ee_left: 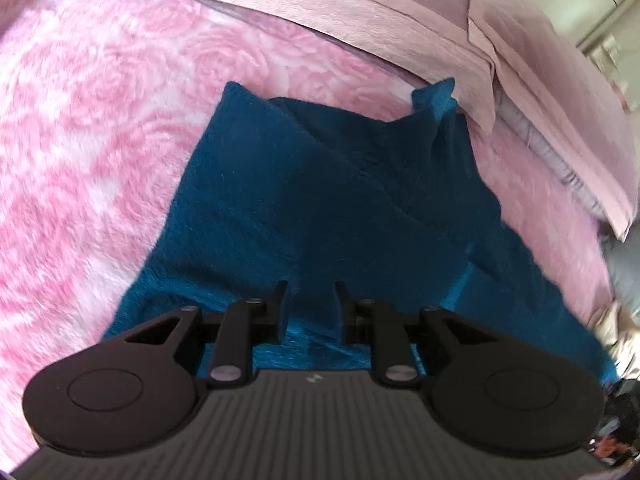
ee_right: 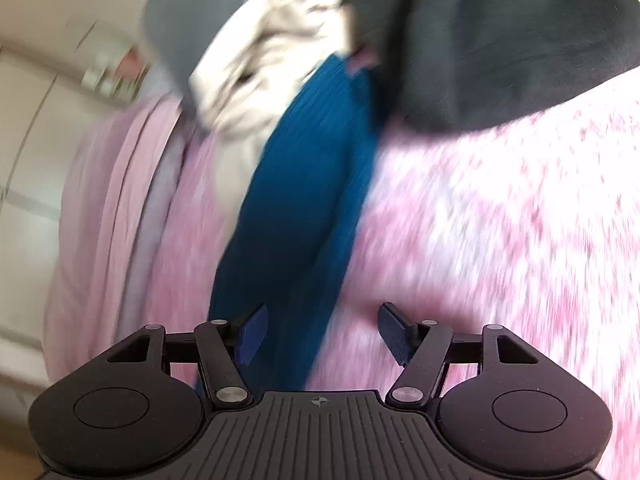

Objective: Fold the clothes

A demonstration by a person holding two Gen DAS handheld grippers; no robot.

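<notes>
- Left wrist view: a pink rose-patterned blanket (ee_left: 100, 152) covers the bed, with pale pink sheets (ee_left: 360, 12) folded along its far edge.
- A teal garment (ee_left: 320, 200) lies on the blanket, partly folded, one corner raised near the sheets.
- The left gripper (ee_left: 311, 308) is clenched on a fold of the teal garment, which runs up between its narrow-set fingers.
- Right wrist view, motion-blurred: a strip of the garment (ee_right: 304, 208) runs across the blanket toward a heap of dark clothes (ee_right: 500, 40) and a cream cloth (ee_right: 260, 60).
- The right gripper (ee_right: 322, 334) is released, jaws wide, pads clear of the cloth.
- No brand or lettering is readable; only a small emblem (ee_right: 319, 401) marks the gripper body.
</notes>
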